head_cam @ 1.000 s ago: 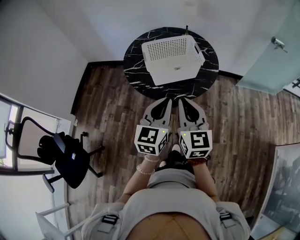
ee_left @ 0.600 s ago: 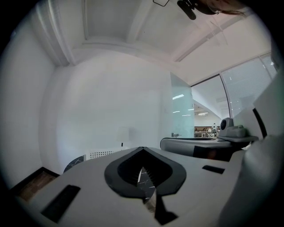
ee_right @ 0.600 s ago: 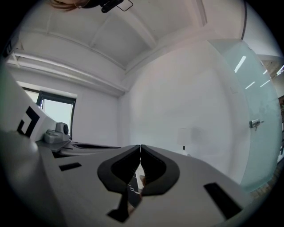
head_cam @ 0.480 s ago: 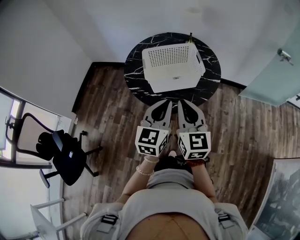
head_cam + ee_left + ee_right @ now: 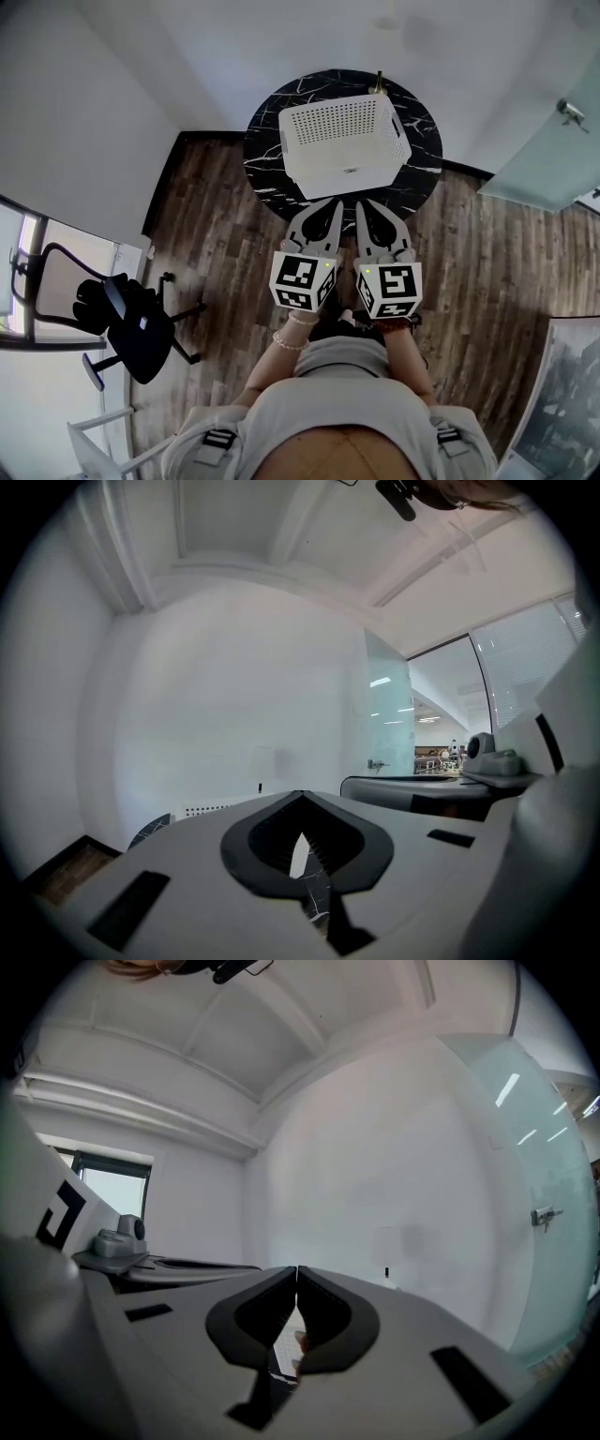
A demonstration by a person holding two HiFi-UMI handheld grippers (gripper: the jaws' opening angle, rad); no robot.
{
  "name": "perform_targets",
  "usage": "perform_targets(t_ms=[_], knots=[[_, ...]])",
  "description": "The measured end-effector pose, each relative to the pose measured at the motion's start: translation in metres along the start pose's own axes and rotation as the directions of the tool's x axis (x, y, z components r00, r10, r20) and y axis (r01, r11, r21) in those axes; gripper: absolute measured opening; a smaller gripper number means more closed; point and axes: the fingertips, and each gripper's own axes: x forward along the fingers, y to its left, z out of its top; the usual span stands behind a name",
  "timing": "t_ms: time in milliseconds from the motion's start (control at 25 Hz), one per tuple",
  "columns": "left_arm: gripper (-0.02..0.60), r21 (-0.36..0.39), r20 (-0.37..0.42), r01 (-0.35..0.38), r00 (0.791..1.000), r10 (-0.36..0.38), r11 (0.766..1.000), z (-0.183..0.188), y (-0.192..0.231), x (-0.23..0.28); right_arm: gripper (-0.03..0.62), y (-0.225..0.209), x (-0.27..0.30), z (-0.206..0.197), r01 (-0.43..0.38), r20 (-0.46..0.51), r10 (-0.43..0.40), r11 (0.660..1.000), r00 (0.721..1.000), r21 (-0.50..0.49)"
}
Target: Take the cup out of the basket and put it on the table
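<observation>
Left gripper and right gripper sit side by side, jaws pressed together, nothing held, tips over the table near edge. Basket dead ahead, centred between them, so neither is nearer. Cup not visible, presumably inside.

Layout seen from the head view. The table stands ahead of you, close to the far wall. The basket sits on it, toward its right half. Your left gripper and right gripper lie side by side between you and the table, with their tips at its near edge, just before the basket. A chair stands well off to your left. A glass door lies to the right of the table.
</observation>
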Motion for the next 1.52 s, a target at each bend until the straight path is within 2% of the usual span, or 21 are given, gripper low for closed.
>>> perform_targets(t_ms=[480,1080,1520], knots=[[0.006,0.0,-0.01,0.074,0.997,-0.074,0.997,0.008,0.055,0.066,0.012,-0.018,0.08,-0.001,0.058,-0.016,-0.058,0.998,0.998,0.004],[0.005,0.01,-0.03,0.157,0.987,-0.156,0.988,0.012,0.117,0.109,0.012,-0.02,0.156,-0.009,0.138,-0.039,-0.138,0.99,0.99,0.005],[0.005,-0.023,-0.053,0.154,0.986,-0.155,0.988,0.003,0.15,0.121,0.012,-0.018,0.186,-0.02,0.158,-0.087,-0.157,0.987,0.984,0.003]])
